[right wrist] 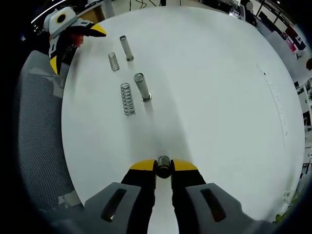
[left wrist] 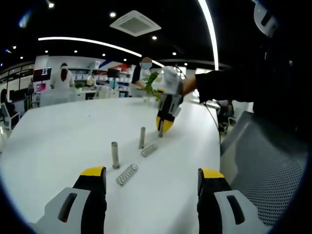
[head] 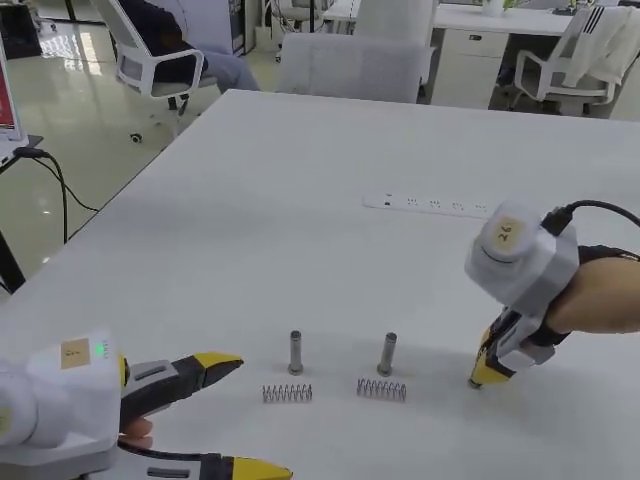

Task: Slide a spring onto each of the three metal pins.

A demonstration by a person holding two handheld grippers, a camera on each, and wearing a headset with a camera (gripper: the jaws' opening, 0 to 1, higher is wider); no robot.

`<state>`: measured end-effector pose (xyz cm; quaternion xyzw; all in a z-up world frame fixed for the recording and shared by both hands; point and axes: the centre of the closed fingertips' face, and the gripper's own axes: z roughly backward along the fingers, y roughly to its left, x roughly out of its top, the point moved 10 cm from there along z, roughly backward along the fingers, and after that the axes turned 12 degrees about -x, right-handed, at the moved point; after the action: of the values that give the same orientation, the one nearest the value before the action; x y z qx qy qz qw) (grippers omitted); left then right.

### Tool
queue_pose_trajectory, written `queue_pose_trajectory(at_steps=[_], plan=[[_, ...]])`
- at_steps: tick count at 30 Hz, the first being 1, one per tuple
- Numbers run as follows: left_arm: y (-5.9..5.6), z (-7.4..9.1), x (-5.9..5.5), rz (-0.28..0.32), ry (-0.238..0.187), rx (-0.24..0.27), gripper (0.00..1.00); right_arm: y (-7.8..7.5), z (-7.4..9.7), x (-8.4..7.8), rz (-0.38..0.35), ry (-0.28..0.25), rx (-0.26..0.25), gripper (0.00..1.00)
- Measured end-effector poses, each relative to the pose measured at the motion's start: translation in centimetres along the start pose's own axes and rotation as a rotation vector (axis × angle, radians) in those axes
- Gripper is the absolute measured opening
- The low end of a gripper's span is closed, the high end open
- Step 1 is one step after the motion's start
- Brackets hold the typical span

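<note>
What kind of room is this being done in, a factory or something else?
Most likely an open-plan office, not a factory: a large white table with a power strip on it, swivel office chairs around it, and more desks behind.

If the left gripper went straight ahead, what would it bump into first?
Probably the nearer spring, lying on the table just ahead of the open left gripper, slightly left of its middle line. A pin stands close behind it. Depth is hard to judge.
</note>
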<state>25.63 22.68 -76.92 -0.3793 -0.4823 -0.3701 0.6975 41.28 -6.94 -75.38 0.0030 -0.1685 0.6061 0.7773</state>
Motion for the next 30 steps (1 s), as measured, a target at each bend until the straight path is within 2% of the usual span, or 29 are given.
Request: queue_pose_trajectory(at_steps=[7,20,30], plan=[[0.0,0.0,0.0,0.000,-0.001,-0.002,0.73,0.1,0.2,0.0,-0.005,-0.018,-0.004,0.13],[-0.1,-0.2,0.2,-0.008,0.003,-0.012,0.72,0.4,1.8,0.3,0.005,-0.068,-0.048,0.19],[-0.2,-0.3,0.3,-0.012,0.004,-0.015,0.72,1.4,3.0,1.5,0.031,-0.109,-0.054,0.19]])
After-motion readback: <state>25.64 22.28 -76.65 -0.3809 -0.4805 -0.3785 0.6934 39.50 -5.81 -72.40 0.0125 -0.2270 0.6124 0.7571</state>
